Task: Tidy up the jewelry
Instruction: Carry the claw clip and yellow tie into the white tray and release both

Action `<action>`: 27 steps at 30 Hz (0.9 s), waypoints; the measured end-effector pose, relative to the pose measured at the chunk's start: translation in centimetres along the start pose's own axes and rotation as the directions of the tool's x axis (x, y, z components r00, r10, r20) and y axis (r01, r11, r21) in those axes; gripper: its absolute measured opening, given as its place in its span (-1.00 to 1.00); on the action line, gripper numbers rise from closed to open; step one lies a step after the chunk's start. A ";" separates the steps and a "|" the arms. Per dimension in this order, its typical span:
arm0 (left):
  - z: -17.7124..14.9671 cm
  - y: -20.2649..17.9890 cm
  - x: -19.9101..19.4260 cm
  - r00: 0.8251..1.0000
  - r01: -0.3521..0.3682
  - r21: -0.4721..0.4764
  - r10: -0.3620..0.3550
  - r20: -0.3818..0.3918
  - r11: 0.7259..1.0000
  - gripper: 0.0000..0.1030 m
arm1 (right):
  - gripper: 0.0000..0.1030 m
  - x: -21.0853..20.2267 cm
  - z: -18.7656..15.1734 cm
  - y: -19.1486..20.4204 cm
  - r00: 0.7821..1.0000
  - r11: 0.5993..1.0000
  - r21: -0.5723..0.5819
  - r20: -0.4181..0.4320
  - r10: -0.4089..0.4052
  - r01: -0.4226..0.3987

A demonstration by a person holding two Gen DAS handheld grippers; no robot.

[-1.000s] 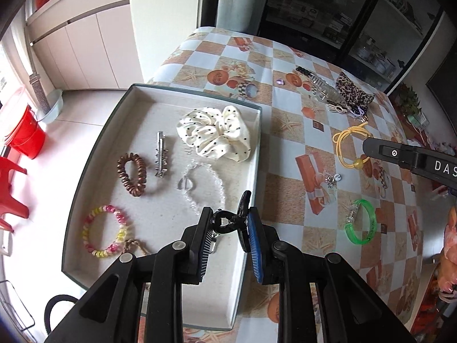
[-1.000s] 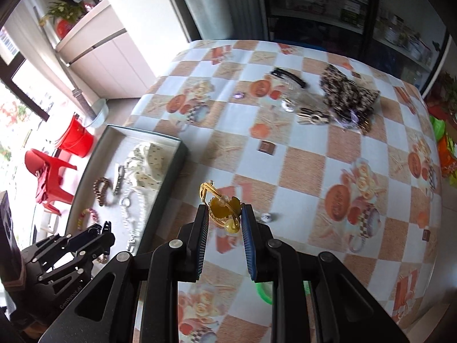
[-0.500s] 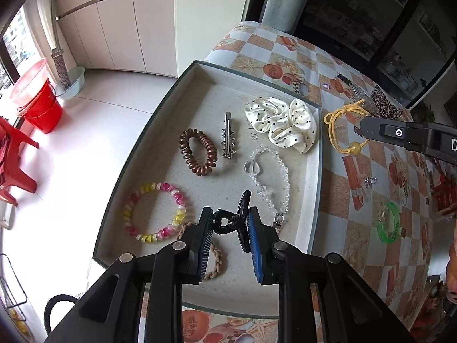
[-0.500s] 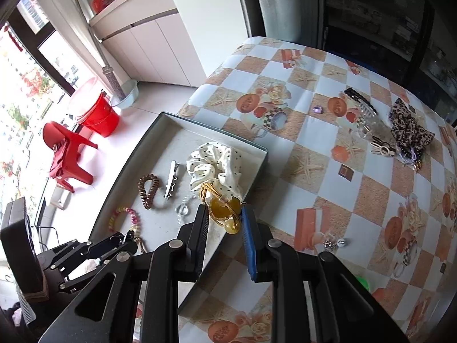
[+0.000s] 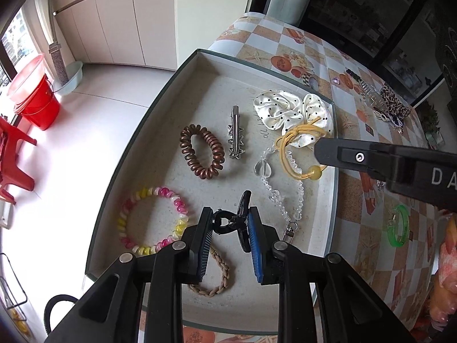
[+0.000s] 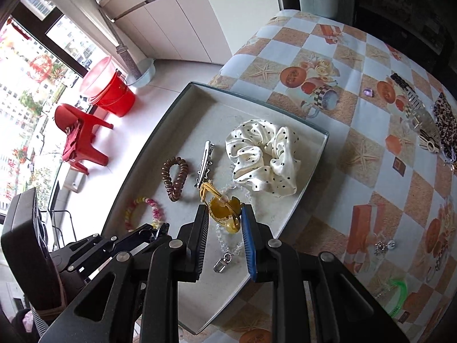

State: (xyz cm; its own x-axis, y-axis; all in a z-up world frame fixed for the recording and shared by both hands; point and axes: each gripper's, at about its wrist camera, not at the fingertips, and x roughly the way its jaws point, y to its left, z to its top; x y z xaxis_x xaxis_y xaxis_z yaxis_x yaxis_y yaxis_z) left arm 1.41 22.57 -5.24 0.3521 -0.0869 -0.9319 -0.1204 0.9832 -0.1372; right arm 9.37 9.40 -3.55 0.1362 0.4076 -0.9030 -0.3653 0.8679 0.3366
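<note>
Both hands are in the delivery step: each carries one piece over the grey tray (image 5: 160, 120) and neither has set it down yet. The left tool (image 5: 230, 238) is nearly closed, its pads pinching a small black claw clip (image 5: 234, 223) above the near part of the tray, over a bare patch between the pink-and-yellow spiral bracelet (image 5: 151, 221) and the clear bead chain (image 5: 281, 197). The right tool (image 6: 224, 228) is likewise nearly closed on a yellow elastic hair tie (image 6: 221, 208) with an amber bead, hanging above the middle of the tray, over the bead chain and just beside the silver hair clip (image 6: 205, 161). My reading is that the next move for each is to lower to a free spot on the tray floor and part the pads. Free floor is scarce: the brown coil hair tie (image 5: 202, 151), the white dotted scrunchie (image 5: 285, 111) and the braided tan bracelet (image 5: 214, 277) fill much of it, so the tie may land on the chain. The two tools are near each other, which calls for care. Still out on the checked counter (image 6: 368, 154) are a green bangle (image 5: 398, 225), a leopard-print piece (image 6: 445, 123), dark clips and small sparkly studs
</note>
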 end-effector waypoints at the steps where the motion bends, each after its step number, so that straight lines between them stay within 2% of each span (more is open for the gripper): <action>1: 0.1 0.0 0.2 1.000 0.001 0.003 -0.001 -0.003 1.000 -0.46 | -0.51 0.5 0.1 0.1 1.000 1.000 0.002 -0.010 0.005 -0.005; 10: 0.9 -0.2 2.3 0.999 -0.015 0.016 0.015 -0.029 1.000 -0.46 | -0.51 4.7 1.9 -0.3 0.998 1.000 -0.002 -0.062 -0.031 0.031; 19: 1.3 0.2 3.7 0.998 -0.049 -0.003 0.049 -0.041 0.999 -0.46 | -0.51 6.4 3.2 -1.9 0.994 0.996 0.030 -0.070 -0.079 0.081; 27: 1.5 -0.2 3.9 0.996 -0.074 0.014 0.075 -0.041 0.997 -0.45 | -0.49 7.4 3.4 -1.9 0.992 0.995 0.037 -0.090 -0.084 0.088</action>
State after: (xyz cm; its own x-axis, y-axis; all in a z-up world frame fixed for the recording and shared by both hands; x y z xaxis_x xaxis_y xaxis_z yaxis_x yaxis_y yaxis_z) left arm 4.17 22.31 -8.38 0.3036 -0.0195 -0.9526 -0.1329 0.9891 -0.0626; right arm 14.18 11.73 -9.94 0.0825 0.3059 -0.9485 -0.3176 0.9102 0.2659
